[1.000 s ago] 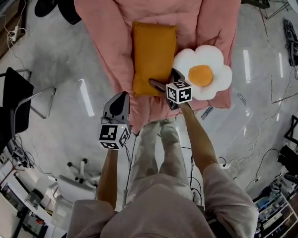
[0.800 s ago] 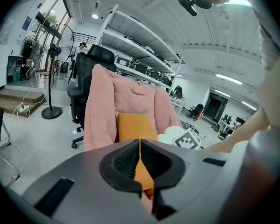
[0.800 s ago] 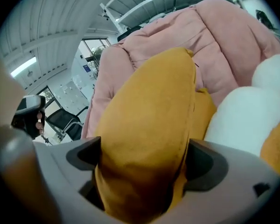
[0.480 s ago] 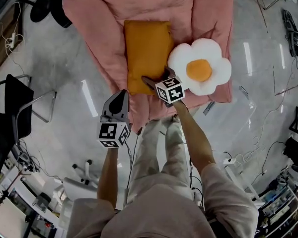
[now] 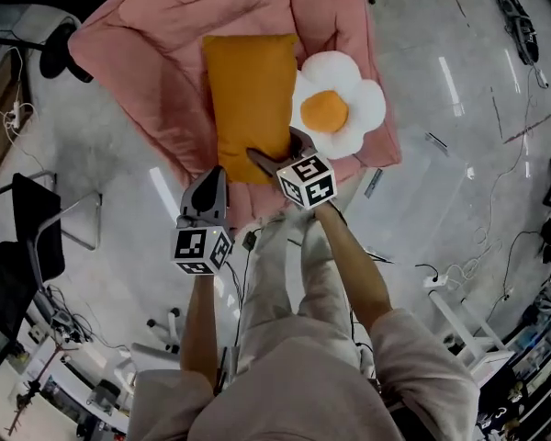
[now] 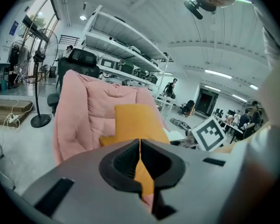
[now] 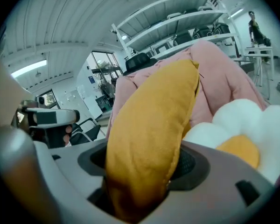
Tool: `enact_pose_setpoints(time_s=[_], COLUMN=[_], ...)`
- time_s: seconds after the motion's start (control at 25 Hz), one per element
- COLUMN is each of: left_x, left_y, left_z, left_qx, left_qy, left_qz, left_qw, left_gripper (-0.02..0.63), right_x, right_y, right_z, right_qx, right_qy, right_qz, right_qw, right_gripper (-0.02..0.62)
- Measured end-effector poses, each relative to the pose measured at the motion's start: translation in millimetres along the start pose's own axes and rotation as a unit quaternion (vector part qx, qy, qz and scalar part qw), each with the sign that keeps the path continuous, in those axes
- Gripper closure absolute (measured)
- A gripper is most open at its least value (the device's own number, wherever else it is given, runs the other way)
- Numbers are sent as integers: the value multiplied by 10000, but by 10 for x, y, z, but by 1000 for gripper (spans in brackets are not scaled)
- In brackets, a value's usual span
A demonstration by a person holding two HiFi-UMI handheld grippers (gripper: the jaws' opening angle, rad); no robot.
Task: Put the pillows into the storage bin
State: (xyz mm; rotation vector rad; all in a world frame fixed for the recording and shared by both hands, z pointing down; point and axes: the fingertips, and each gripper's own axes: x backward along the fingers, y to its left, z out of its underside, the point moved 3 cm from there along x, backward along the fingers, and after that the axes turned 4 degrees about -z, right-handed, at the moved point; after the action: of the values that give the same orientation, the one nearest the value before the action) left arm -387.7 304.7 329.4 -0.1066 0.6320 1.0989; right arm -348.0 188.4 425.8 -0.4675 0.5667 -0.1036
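Pillows, two of them: one orange pillow [image 5: 248, 85] and one white pillow shaped like a fried egg [image 5: 338, 108], its yolk the same orange. Both lie on a single pink quilt [image 5: 147, 39] spread over the grey floor [image 5: 459, 182]. The orange pillow runs down the quilt's middle, with its short end at the quilt's near edge. The egg pillow sits by the quilt's right edge and touches the orange pillow's right side.

I have two grippers in play. My right gripper [image 5: 277, 150] has just been closing its jaws, and they now pinch the near end of the orange pillow; in the right gripper view the pillow fills the gap, bulging between the pads [image 7: 189, 164]. My left gripper [image 5: 213, 180] hangs just left of it, over the quilt's near edge, jaws pressed together with nothing between them.

Around the quilt I see one fan stand [image 5: 60, 49] off its left corner, one black chair [image 5: 23, 237] well to the left, and loose cables [image 5: 441, 278] on the floor at right. The egg pillow crowds the orange pillow's right side.
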Motion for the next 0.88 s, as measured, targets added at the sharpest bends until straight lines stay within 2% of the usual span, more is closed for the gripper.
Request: enact_pose_setpoints(time_s=[0.2,0.48,0.68,0.88], left_x=[-128,-469,-720,-895], left_y=[-738,-1993,-3029,-4072], left_z=[-89,-126,19,342], left_qx=[-279,-792,-1238,-1599], left_qy=[-14,58,240,462], left_qz=[344,1127,1953,2619], left_qw=[9990,9904,9726,9506], left_gripper=[591,591,591,591], right_x=[1024,2574,3713,4738], right_y=[-192,-734,-1068,-1426], right_z=[-133,-43,286,922], right_qx=[185,174,-212,-625], right_qy=[-538,-1172,-1692,-1858], right_qz=[351,1340,2211,2960], right_qw=[9978,9839,9602,9349], right_gripper=[250,250,252,252])
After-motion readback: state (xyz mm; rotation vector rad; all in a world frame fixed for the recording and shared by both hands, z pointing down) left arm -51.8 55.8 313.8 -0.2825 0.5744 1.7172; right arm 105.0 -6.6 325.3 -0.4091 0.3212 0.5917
